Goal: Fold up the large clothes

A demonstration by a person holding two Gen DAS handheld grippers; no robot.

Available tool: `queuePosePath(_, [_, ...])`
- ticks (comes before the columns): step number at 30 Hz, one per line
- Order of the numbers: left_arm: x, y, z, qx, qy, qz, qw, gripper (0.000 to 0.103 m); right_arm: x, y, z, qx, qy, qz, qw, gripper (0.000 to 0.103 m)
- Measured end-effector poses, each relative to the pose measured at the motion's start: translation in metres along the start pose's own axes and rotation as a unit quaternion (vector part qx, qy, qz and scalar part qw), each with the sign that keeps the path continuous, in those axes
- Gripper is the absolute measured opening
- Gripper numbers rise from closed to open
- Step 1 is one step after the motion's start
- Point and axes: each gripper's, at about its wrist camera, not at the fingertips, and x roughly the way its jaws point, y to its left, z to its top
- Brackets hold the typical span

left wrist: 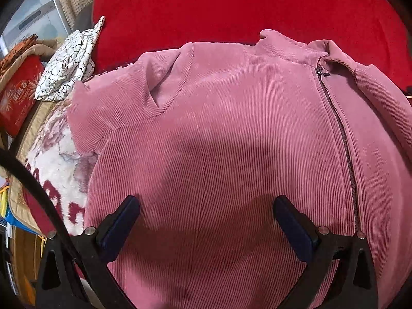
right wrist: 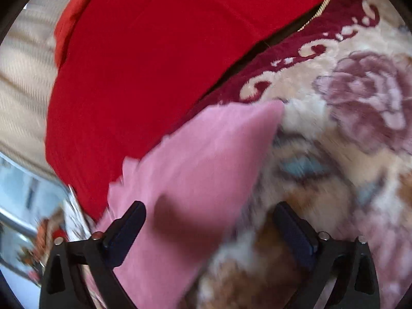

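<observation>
Two tools [left wrist: 206, 216] [right wrist: 208, 221] spread, one pink jacket [left wrist: 231, 128]

left gripper [left wrist: 206, 221] jaws wide over flat pink jacket [left wrist: 231, 141], nothing between fingers | far side: red cushion [left wrist: 231, 7] walls it off | left edge: patterned cloth [left wrist: 69, 61], red box [left wrist: 18, 95] crowd | right gripper [right wrist: 208, 229]: floral blanket [right wrist: 347, 141] open beside jacket corner [right wrist: 206, 154]
</observation>
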Motion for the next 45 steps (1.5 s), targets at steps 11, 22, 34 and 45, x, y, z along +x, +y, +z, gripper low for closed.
queuePosePath(11, [-0.008,0.001,-0.011,0.009,-0.032,-0.011,0.9994,0.103,-0.008,0.034,0.005,-0.065,-0.066,0.068,0.993,0.017])
queuePosePath(22, [-0.083,0.068,-0.009,-0.046,-0.138,0.008,0.9894,0.103,-0.012,0.184,-0.094,-0.223,-0.013,0.167,0.96,0.017])
queuePosePath(34, [-0.106,0.128,-0.02,-0.082,-0.157,0.017,0.984,0.103,0.036,0.23,-0.229,-0.283,0.166,0.199,0.924,0.081])
queuePosePath(45, [-0.086,0.128,-0.022,-0.128,-0.115,-0.013,0.985,0.103,0.008,0.152,-0.162,-0.23,0.031,0.054,0.971,0.056])
